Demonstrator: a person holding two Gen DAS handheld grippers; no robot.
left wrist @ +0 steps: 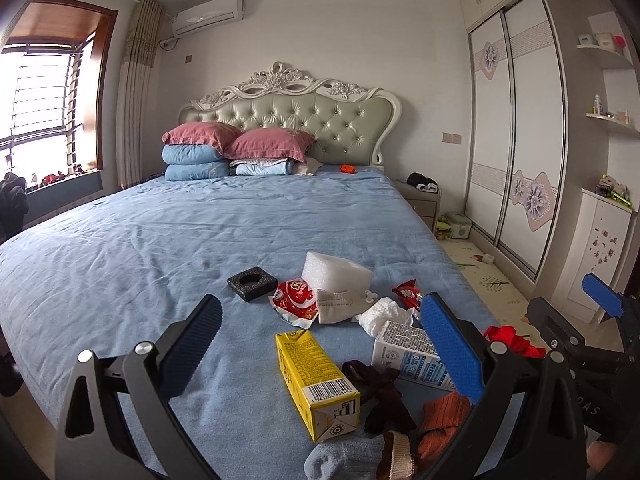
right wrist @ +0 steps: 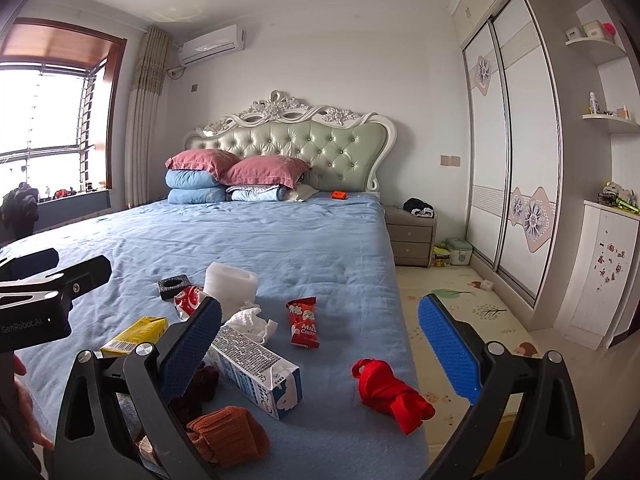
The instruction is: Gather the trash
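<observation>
Both grippers, left (left wrist: 320,344) and right (right wrist: 320,336), hung spread, empty. Cartons (left wrist: 316,384) and wrappers (right wrist: 303,321) lay at twelve o'clock among socks (right wrist: 390,394); risk: seizing a sock by mistake.

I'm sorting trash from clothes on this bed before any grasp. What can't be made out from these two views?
- Left wrist view: the grey sock is cut off by the bottom edge.
- Left wrist view: the red cloth is mostly hidden behind the left gripper's finger.
- Right wrist view: the yellow carton is partly hidden behind the right gripper's finger.
- Both views: no trash bin or bag shows.
</observation>
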